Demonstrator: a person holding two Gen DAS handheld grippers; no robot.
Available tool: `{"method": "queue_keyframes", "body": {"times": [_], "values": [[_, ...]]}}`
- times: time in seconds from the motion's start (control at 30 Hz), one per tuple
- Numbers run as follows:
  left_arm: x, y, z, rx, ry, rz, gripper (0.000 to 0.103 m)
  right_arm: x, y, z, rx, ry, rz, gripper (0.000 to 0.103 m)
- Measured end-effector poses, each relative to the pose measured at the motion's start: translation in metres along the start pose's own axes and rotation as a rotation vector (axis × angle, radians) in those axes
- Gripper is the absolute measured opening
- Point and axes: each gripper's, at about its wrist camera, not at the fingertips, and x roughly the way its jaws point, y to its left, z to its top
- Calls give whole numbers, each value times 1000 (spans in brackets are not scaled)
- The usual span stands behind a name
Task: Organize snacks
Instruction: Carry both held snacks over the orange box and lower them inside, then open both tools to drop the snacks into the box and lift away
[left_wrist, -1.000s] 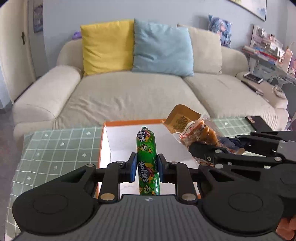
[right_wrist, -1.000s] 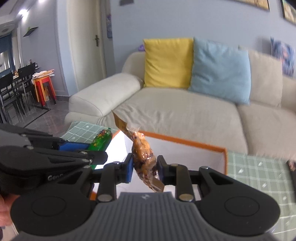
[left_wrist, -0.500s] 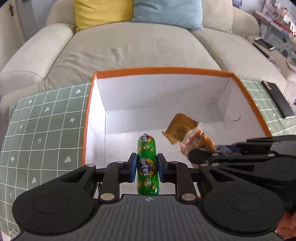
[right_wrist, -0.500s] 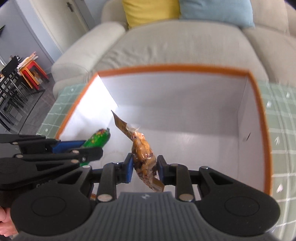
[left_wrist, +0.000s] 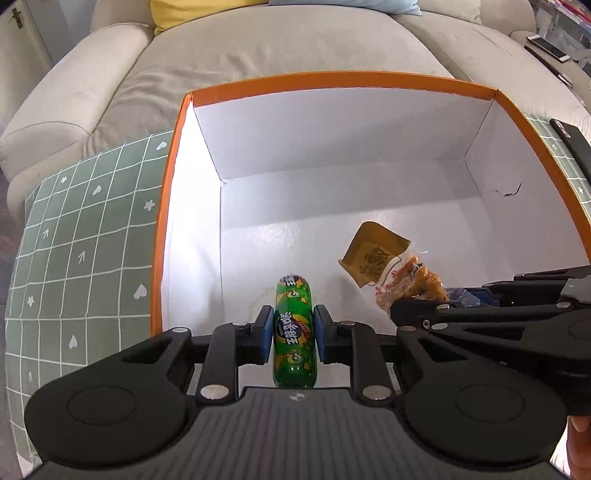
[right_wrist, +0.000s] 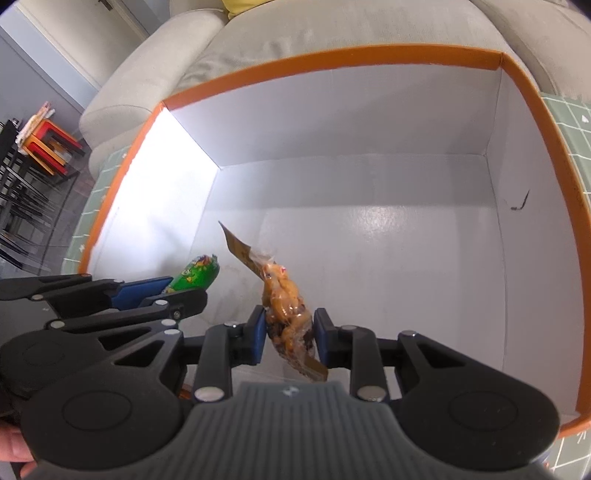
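Looking down from my left side, I see the green checked cloth (left_wrist: 81, 251) on the bench, its near and left edges cut off by the lens; just beside it stands the orange-rimmed box (left_wrist: 168, 206), white inside, its near wall hidden behind my own bodies. My left gripper (left_wrist: 293, 334) has its jaws closed snug on the green sausage stick (left_wrist: 294, 328), which points forward over the box floor; its rear end is covered by the grey housing, and I cannot tell whether its tip touches the floor. Further right, my right gripper (right_wrist: 289, 338) has its jaws pressed on the clear snack packet (right_wrist: 286, 312), which tilts up and to the left with its brown header (right_wrist: 240, 247) in the air above the box floor; the print on that header is too small to read. A small dark mark (right_wrist: 519, 205) shows on the right wall; the beige sofa (left_wrist: 280, 48) behind is cropped at the top.
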Motion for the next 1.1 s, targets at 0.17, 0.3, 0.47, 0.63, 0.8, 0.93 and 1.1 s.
{"method": "queue_keyframes", "body": {"times": [0.17,0.3,0.47,0.63,0.8,0.93,1.1], "values": [[-5,0,0,-2,-12,8,29,-3,7,1,-42,-9,-48,26],[-17,1,-1,-20,-42,18,35,-10,15,2,-82,-34,-95,27],[-39,1,-5,-44,-90,23,49,-26,19,0,-126,-76,-172,46],[-63,-2,-10,-54,-144,31,55,-43,23,-4,-156,-121,-232,57],[-94,-4,-20,-65,-223,38,57,-69,35,-10,-190,-177,-279,68],[-121,-6,-31,-79,-294,23,58,-100,43,-24,-238,-259,-297,72],[-151,-10,-50,-81,-369,26,58,-135,48,-46,-258,-373,-266,82]]}}
